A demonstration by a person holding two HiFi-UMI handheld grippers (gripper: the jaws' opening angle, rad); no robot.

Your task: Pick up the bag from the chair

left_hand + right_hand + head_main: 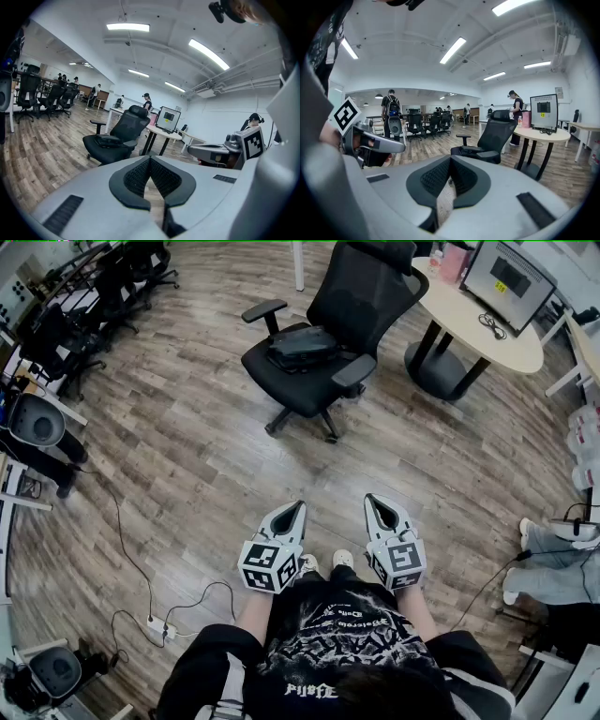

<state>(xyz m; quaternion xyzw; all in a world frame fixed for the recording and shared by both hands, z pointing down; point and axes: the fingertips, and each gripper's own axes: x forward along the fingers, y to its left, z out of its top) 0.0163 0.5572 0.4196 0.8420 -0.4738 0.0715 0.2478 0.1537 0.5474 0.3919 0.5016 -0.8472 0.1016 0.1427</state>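
Grippers lead the scene: the left gripper and the right gripper are side by side in front of the person, well short of the chair and aimed toward it. Each has its jaws pressed fully together with nothing between them. Between them and the chair lies a bare stretch of wooden floor, so the walk-in looks unobstructed. The only clutter is a cable trailing off on the left gripper's side, well away from the chair's base. The bag lies flat on the chair's seat, between the two armrests and in front of the backrest. It is black and low, and looks like soft fabric, so it will probably sag and fold when lifted rather than stay rigid. It is likely light to moderate in weight, though what it holds cannot be seen. No handle or strap can be made out from here, so a raised seam or the top edge nearest the seat's front seems the best place to pinch. The jaws must open before that. The armrests fence the bag on both sides, so coming in from the seat's front and lifting straight up looks safest. Just beyond the chair stands a round table with a monitor, leaving little room behind the backrest
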